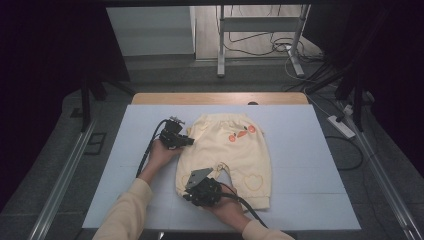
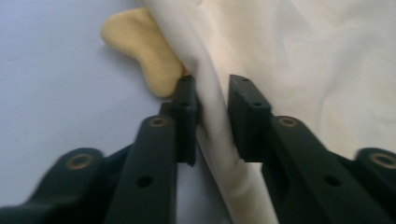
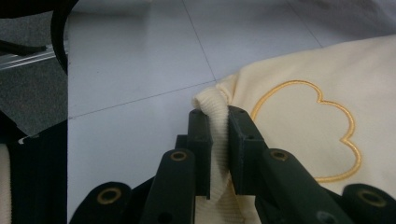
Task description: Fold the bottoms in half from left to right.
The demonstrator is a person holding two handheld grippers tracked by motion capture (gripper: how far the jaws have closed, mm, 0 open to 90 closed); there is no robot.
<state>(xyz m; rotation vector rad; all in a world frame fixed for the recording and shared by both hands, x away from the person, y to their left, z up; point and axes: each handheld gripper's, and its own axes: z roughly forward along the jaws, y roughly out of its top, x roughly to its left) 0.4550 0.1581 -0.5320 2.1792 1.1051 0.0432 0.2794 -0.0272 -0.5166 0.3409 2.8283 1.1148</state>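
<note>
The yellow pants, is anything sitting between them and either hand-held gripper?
Nothing visible. The left hand-held gripper has a side fold of the yellow pants between its jaws, and the right hand-held gripper pinches a ribbed leg cuff.

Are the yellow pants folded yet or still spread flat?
Spread flat: the pants lie open on the mat, both legs showing, each gripper pinching an edge.

Pants [image 1: 225, 152] lie flat on worktop [image 1: 300, 150], roughly centre, waistband at far side, legs toward person. Left gripper [image 1: 189, 141] at pants' left edge, near waist; fabric fold sits betw. its fingers [image 2: 187, 116]. Right gripper [image 1: 191, 189] at near left leg's hem, cuff betw. its fingers [image 3: 201, 140]. Heart outline [image 3: 308, 130] on leg just right of that cuff. Power strip [image 1: 341, 126] on floor, right of worktop.
</note>
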